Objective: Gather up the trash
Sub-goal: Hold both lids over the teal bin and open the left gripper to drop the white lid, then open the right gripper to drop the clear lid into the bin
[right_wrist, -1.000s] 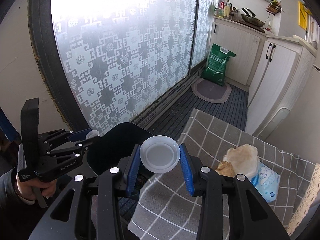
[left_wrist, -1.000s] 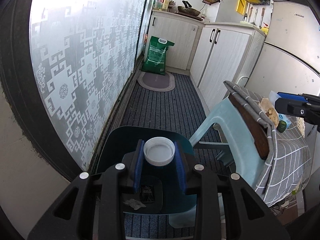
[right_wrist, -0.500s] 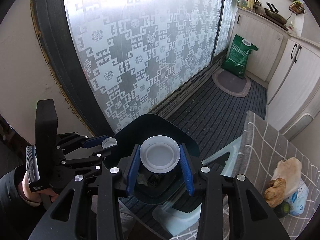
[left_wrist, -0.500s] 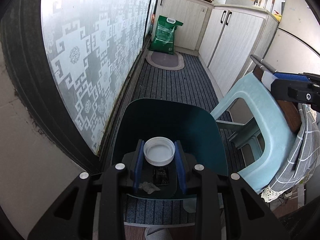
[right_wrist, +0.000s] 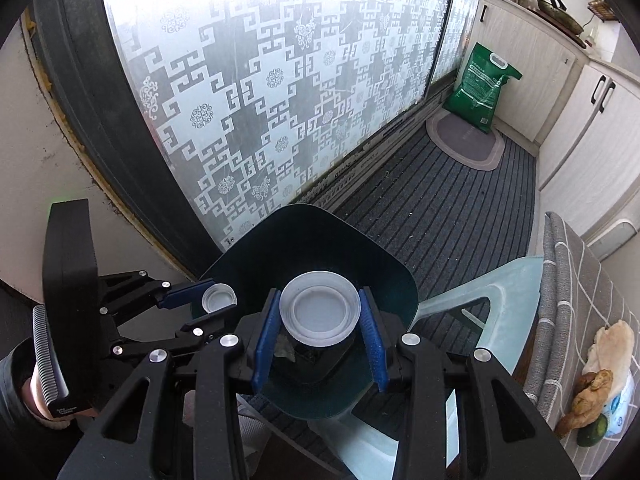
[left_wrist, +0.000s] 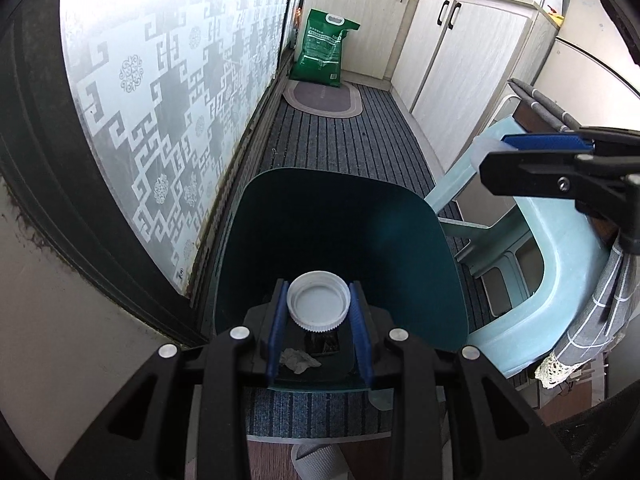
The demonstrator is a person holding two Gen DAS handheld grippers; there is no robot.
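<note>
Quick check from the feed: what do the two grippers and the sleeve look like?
Both grippers, left and right, are matte black frames with cut-out arms, silver round bolts and ribbed blue pads. The left one carries a tall black block with small white lettering low down and a ribbed grey edge. The sleeve is dark.

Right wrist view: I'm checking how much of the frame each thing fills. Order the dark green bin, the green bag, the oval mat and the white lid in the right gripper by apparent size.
1. Dark green bin
2-3. Oval mat and green bag: alike, unranked
4. White lid, enlarged by nearness to the camera, so its rank is unsure
</note>
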